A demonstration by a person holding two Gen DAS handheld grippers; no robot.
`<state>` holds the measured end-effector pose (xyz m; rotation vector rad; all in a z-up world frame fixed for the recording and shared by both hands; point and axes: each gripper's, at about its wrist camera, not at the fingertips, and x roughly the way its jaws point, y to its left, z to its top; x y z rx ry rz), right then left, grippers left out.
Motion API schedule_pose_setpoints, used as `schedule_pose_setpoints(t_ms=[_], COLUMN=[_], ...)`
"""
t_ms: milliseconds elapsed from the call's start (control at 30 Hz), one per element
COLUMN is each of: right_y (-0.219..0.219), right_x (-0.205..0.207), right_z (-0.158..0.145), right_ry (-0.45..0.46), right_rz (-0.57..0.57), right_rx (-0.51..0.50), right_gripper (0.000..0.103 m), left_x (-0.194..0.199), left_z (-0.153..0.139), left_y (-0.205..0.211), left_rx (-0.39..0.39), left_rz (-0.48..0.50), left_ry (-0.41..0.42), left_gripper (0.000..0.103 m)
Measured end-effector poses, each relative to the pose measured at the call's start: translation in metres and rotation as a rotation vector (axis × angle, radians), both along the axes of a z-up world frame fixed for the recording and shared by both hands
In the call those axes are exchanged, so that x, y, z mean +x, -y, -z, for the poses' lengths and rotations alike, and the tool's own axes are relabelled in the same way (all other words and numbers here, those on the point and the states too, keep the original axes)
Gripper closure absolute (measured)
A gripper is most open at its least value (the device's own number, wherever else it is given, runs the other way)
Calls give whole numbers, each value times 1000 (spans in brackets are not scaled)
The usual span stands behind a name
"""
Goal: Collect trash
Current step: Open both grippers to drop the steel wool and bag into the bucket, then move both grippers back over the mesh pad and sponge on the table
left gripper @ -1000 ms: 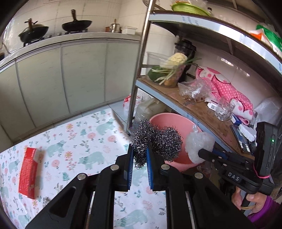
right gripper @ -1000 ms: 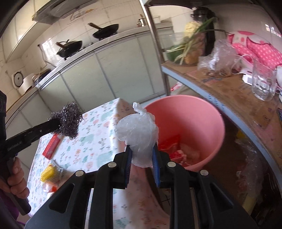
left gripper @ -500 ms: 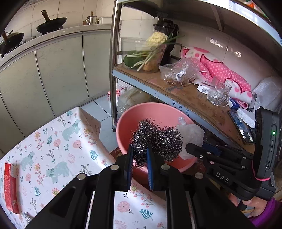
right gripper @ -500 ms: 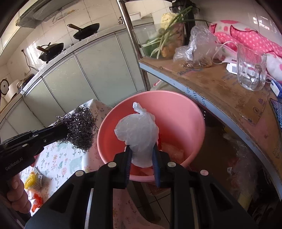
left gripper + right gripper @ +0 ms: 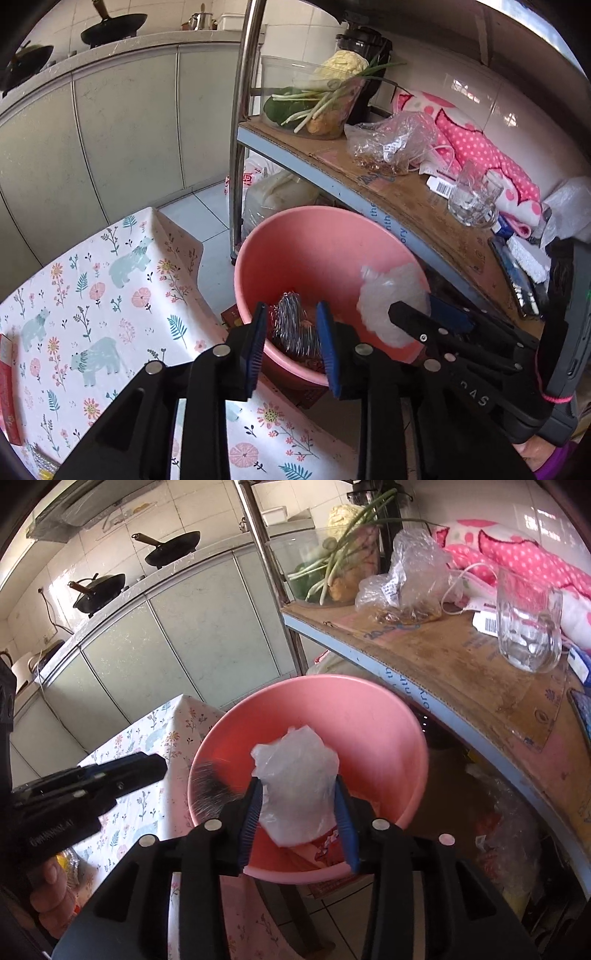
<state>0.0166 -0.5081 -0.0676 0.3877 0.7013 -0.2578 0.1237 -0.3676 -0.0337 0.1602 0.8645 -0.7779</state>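
Left claw (image 5: 291,328) is hanging released above scrubber (image 5: 293,328) inside bucket (image 5: 321,243); right claw (image 5: 298,812), spread, is loosely bracketing bag (image 5: 297,775).

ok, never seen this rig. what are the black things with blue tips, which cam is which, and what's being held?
No robot: a person holds a two-finger tool in each hand, with a fisheye camera on each looking along its fingers. In the left view, the left tool is open and the steel-wool scourer is down in the pink basin. In the right view, the right tool is open, a crumpled plastic bag between its blue pads. The floral tablecloth covers the table beside the basin.
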Motion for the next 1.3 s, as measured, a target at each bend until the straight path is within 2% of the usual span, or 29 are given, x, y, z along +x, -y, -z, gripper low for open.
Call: schedule_pose_setpoints(t_ms=[367, 467, 667, 867, 1067, 1300], right_y=[-1, 0, -7, -28, -68, -124], right_x=[-3, -3, -2, -9, -15, -24], right_z=[-9, -10, -18, -38, -49, -58], right_ry=[28, 37, 52, 110, 112, 137], right_rz=[-11, -15, -30, -83, -150, -292], right_rx=[-17, -13, -46, -98, -164, -136], right_gripper=[63, 57, 56, 56, 56, 56], left_x=[-7, -15, -25, -32, -35, -45], left_z=[-23, -30, -47, -62, -73, -84], left_y=[-12, -21, -49, -90, -137, -213], left_rx=[-49, -55, -84, -97, -97, -67], left_rz=[-1, 2, -27, -90, -174, -307], left_ry=[28, 46, 70, 95, 116, 171], left_gripper=[71, 70, 68, 68, 68, 68])
